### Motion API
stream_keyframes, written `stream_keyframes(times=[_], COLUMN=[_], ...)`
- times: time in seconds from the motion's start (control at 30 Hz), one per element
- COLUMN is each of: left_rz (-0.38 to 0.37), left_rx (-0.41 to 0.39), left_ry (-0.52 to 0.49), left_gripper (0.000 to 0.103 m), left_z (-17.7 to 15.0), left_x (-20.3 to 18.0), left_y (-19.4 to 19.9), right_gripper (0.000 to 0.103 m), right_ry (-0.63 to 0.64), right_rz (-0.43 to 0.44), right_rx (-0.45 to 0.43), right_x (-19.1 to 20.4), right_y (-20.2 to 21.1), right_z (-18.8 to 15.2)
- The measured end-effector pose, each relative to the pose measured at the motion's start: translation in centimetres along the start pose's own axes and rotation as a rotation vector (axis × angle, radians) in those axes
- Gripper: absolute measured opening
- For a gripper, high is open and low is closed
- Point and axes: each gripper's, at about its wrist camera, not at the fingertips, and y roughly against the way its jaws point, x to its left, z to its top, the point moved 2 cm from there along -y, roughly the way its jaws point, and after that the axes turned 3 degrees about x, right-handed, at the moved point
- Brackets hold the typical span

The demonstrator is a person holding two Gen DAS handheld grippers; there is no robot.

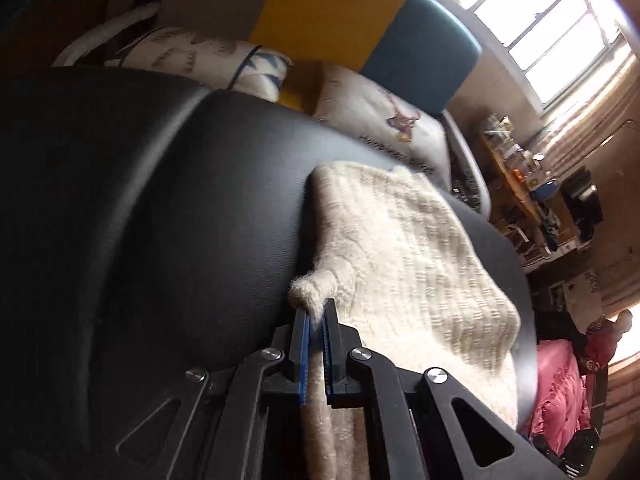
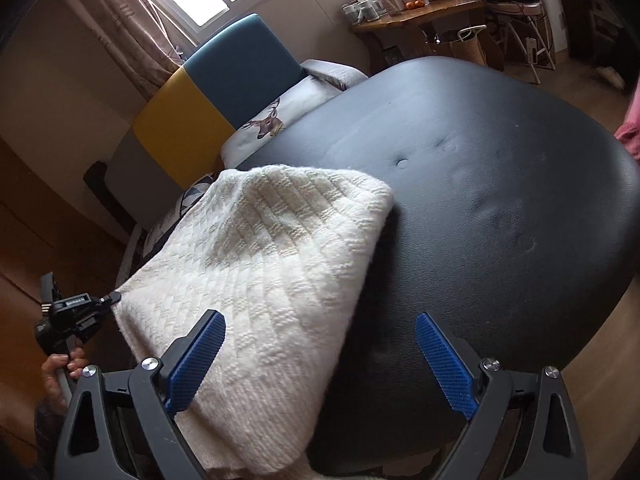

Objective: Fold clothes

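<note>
While one corner is pinched, the garment lies partly folded.
Left gripper (image 1: 316, 316): jaws closed tight on a corner of the cream knit sweater (image 2: 256, 264).
Right gripper (image 2: 320, 344): jaws wide apart, empty, above the sweater's near edge.
Sweater: doubled over on the black tabletop (image 2: 500, 200), near edge hanging off.
Progress: one fold visible; further folding looks likely.
Beyond the sweater: pillows (image 2: 276, 120), headboard (image 2: 240, 68).

A cream knitted sweater (image 2: 264, 264) with a woven check texture lies folded over on my black padded table (image 2: 500, 184), one edge bunched and lifted off it.
</note>
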Motion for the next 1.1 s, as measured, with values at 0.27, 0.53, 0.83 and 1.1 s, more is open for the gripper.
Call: stream_keyframes(times=[0.27,0.53,0.83,1.1], left_rz=[0.033,0.049,0.029,-0.046], left_rx=[0.044,0.097,0.131,0.067], left_ry=[0.074,0.004,-0.043,-0.08], left_gripper=[0.009,0.013,0.013,0.014], left_z=[-2.5,-7.3,-10.0,-9.0], left_x=[6.7,6.0,4.8,2.7], left_y=[1.9,2.9,2.8,5.7], right_gripper=[0.098,0.098,0.026,0.026], right_ry=[-0.083,-0.35,-0.293,0.297], right_rz=[0.123,0.36,0.252,0.342], right_rx=[0.143,0.137,0.139,0.168], right_x=[1.1,0.7,3.2,19.2], right_y=[-4.1,-7.0,-9.9,-9.4], right_z=[-0.2,-0.8,1.0,0.3])
